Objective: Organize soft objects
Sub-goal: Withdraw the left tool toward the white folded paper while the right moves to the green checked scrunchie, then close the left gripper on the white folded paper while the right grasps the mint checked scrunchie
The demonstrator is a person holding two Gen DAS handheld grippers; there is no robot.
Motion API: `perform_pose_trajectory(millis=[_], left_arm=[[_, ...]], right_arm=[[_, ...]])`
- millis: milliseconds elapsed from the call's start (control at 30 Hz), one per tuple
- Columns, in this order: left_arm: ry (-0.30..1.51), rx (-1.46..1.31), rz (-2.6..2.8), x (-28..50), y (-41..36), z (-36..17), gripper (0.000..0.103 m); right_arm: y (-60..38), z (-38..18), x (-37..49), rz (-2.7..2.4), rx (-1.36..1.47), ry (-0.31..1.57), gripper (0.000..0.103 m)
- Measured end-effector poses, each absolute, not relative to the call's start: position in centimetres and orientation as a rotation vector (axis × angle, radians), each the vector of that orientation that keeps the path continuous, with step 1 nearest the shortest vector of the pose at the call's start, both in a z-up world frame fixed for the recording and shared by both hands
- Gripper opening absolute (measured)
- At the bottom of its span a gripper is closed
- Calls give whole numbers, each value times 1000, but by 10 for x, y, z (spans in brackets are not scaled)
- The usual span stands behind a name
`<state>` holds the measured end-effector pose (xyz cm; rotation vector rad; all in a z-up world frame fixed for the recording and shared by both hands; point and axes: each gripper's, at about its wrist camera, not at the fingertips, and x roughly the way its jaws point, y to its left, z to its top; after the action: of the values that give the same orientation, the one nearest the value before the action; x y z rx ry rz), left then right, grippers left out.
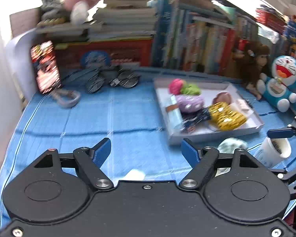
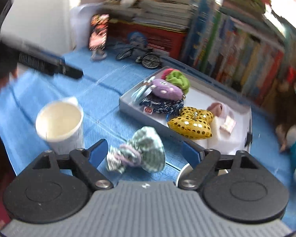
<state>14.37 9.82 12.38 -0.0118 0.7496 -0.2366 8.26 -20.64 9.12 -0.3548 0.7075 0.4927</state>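
Blue rubbery pads line both claws, and each claw is spread wide with nothing between its fingers. The right claw [image 2: 146,152] points forward and slightly down at the blue cloth-covered surface [image 2: 100,106]; a green-and-white checked fabric scrunchie with a pink band [image 2: 140,154] lies on the cloth between its fingertips, apart from both pads. To the left of that claw stands a white paper cup [image 2: 60,123], upright and open-topped.

The left claw [image 1: 146,152] hovers level over bare cloth at lower centre of its view, with the other tool's dark linkage at the right edge.

Farther back, a shallow white cardboard box lid [image 2: 128,108] holds a gold sequinned heart-shaped plush [image 2: 193,125], a dark blue patterned fabric piece with a small red tag [image 2: 161,104], a purple plush creature [image 2: 166,90] and pink and green fabric rolls [image 2: 176,79]. The tag's writing is too blurred to read.

At the back, a row of upright books [image 1: 203,45]; their spine lettering is illegible. A blue-and-white cat-robot plush [image 1: 284,81] sits at right.
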Motion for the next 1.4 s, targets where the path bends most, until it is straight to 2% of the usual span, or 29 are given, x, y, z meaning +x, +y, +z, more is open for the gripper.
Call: perform_pose_trajectory(millis=[267,733,800,867,933,1400], left_arm=[[881,-171,-208,146,141,76,77],[956,-353,-198,170,142,36,80],[940,-386,-201,169,143,34,72],[924,-418,-213,167,145,34,49],[928,-465,-227,167,147,34,36],[895,-452,-256,160,146,46,34]], right_arm=[[-195,74,71,565,-508,679,103],[-164,48,90,588,-688,702,103],[-161,44,92,586,-694,711,103],[-159,40,94,580,-703,719,103],[-158,36,96,578,-706,729,103],[-162,34,99,552,-614,752,103]])
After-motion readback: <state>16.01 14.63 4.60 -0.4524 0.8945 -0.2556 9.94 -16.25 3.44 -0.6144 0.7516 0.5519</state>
